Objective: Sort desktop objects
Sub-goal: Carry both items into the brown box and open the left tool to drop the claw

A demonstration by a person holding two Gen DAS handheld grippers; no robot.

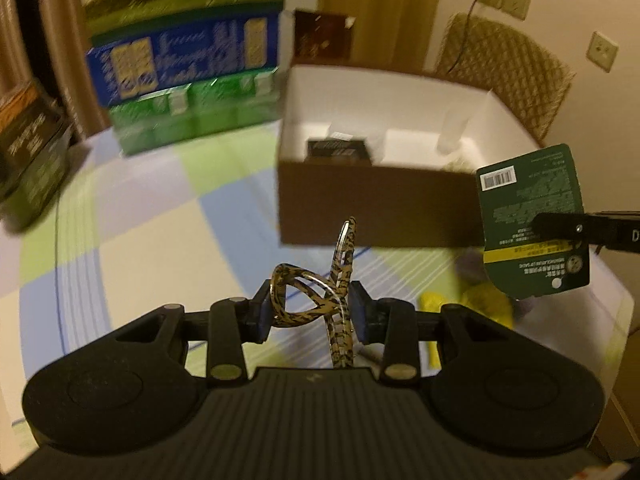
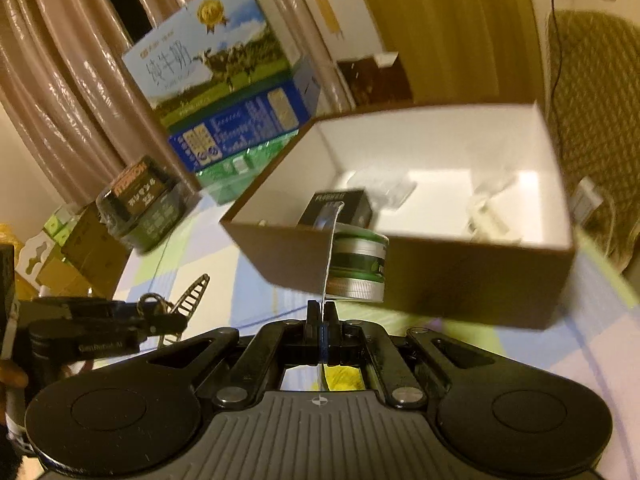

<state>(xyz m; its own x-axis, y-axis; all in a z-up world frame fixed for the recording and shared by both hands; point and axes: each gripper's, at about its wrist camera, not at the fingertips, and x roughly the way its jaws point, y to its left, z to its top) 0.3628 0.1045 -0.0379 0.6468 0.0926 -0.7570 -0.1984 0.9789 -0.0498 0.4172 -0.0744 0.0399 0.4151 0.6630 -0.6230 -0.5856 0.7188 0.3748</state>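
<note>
My left hand-held gripper (image 1: pixel 312 312) grasps a hair clip (image 1: pixel 320 292); my right hand-held gripper (image 2: pixel 321 316) pinches a green card pack (image 2: pixel 352 264). Next, drop both into the box (image 2: pixel 440 272), mid-frame.

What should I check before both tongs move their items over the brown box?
1. Left tongs gripping the leopard hair clip: ok, the clip is pinched between the pads.
2. Right tongs gripping the green carded tin: ok, shut on the card's thin edge.
3. Tin hanging steadily from its card: cannot tell, the view is blurred.
4. Brown box open on top: ok, its white inside shows.
5. Free room in the box: ok, a black packet sits inside, with bare floor beside it.
6. Both items above the box rim: cannot tell.
</note>
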